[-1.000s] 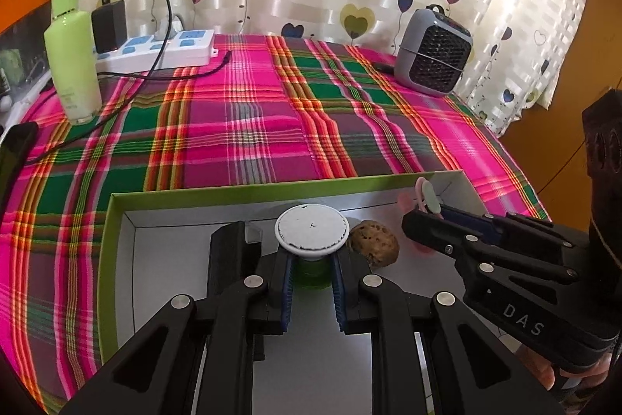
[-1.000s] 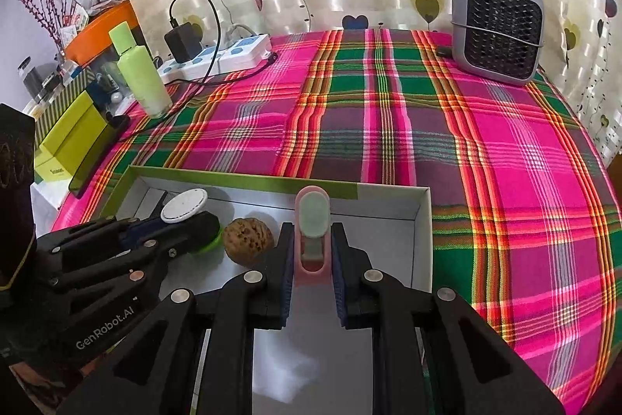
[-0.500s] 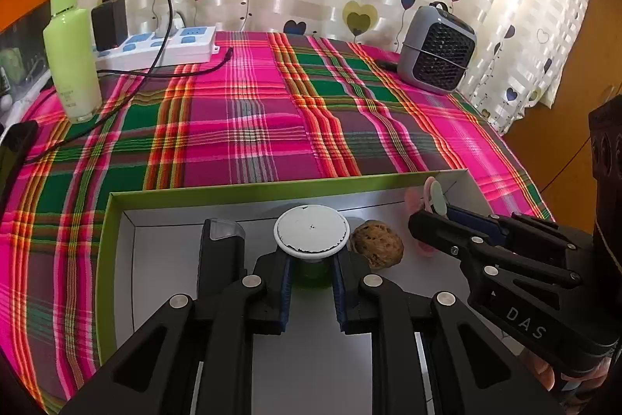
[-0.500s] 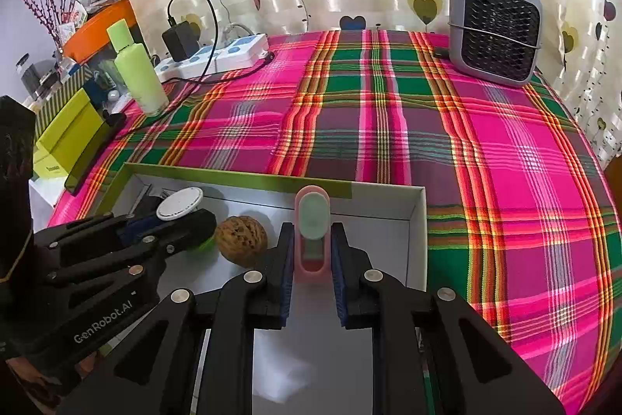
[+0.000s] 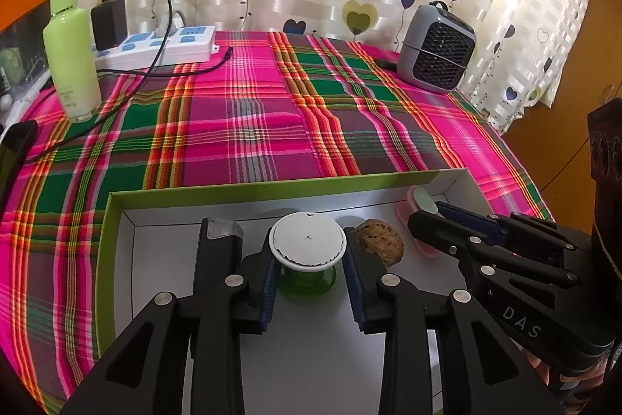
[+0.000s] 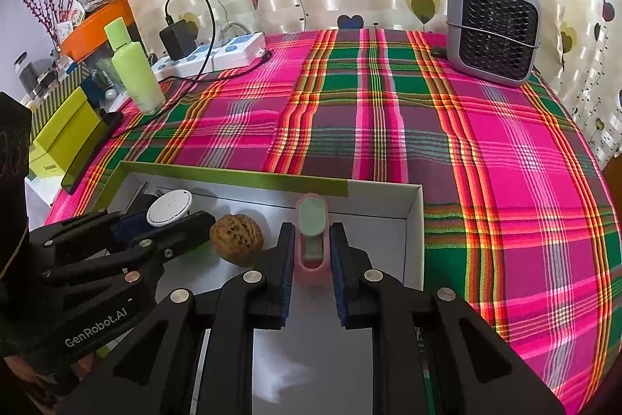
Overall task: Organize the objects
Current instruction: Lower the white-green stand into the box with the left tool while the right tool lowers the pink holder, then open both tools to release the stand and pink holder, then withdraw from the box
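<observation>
A shallow white box with a green rim (image 5: 241,191) (image 6: 233,177) lies on the plaid cloth. My left gripper (image 5: 309,259) is inside it, its pads on either side of a green spool with a white round cap (image 5: 307,244) (image 6: 170,208). A brown walnut (image 5: 380,240) (image 6: 236,239) lies in the box between the grippers. My right gripper (image 6: 311,251) holds a small pink clip with a pale green top (image 6: 311,232) (image 5: 418,205) over the box's right end. A black object with a clear tip (image 5: 219,244) stands in the box left of the spool.
On the cloth beyond the box stand a green bottle (image 5: 72,41) (image 6: 134,69), a white power strip with a black charger (image 5: 155,45) (image 6: 210,53) and a grey fan heater (image 5: 437,53) (image 6: 491,30). A yellow-green box (image 6: 66,131) sits off the table's left edge.
Both grippers stayed in the box, still gripping. The views shifted slightly; the pink clip sits a little lower and nearer the box floor.
</observation>
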A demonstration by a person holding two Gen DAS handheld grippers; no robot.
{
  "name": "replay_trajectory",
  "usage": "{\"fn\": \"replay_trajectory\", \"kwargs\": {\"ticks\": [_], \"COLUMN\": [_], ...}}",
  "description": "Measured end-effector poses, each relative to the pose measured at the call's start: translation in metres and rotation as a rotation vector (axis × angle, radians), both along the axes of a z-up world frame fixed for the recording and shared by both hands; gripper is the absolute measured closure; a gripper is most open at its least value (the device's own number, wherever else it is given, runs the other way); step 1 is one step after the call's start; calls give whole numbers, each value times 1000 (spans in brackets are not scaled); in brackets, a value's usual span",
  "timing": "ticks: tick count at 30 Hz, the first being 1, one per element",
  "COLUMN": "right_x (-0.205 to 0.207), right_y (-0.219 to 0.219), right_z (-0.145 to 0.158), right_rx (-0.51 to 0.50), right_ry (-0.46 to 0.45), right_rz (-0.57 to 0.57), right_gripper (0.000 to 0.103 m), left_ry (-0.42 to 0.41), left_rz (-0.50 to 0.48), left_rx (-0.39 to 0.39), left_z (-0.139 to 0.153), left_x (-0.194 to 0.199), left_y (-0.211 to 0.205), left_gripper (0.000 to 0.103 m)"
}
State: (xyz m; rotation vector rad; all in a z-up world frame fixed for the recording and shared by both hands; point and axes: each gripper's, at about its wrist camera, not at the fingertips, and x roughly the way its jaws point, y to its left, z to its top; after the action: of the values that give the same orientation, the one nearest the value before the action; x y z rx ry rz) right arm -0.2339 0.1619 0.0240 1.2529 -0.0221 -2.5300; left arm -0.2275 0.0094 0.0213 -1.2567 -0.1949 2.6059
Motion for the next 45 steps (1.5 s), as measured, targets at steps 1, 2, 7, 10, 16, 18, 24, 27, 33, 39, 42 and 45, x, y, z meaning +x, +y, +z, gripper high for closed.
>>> {"fn": "replay_trajectory", "kwargs": {"ticks": [1, 2, 7, 10, 16, 18, 24, 27, 33, 39, 42, 45], "right_x": [0, 0, 0, 2, 3, 4, 11, 16, 27, 39, 47, 55], "right_y": [0, 0, -1, -2, 0, 1, 5, 6, 6, 7, 7, 7], "right_z": [0, 0, 0, 1, 2, 3, 9, 12, 18, 26, 30, 33], "right_rx": [2, 2, -4, 8, -3, -5, -16, -17, -17, -16, -21, -26], "right_ry": [1, 2, 3, 12, 12, 14, 31, 39, 54, 69, 76, 83], "right_rz": [0, 0, 6, 4, -1, -8, -23, -29, -30, -35, -38, -41], "right_gripper": [84, 84, 77, 68, 68, 67, 65, 59, 58, 58, 58, 58], "left_ry": [1, -1, 0, 0, 4, 9, 27, 33, 43, 57, 60, 66], "left_rz": [-1, -1, -1, 0, 4, 4, 8, 12, 24, 37, 42, 46], "left_rx": [-2, -1, 4, 4, 0, 0, -17, -22, -29, -31, -31, -34], "left_z": [0, 0, 0, 1, 2, 5, 13, 18, 24, 32, 35, 37], "left_x": [0, 0, 0, 0, 2, 4, 14, 20, 31, 47, 55, 64], "left_y": [0, 0, 0, 0, -2, -3, -2, -1, -3, -6, -7, -8], "left_gripper": [70, 68, 65, 64, 60, 59, 56, 55, 55, 55, 54, 54]}}
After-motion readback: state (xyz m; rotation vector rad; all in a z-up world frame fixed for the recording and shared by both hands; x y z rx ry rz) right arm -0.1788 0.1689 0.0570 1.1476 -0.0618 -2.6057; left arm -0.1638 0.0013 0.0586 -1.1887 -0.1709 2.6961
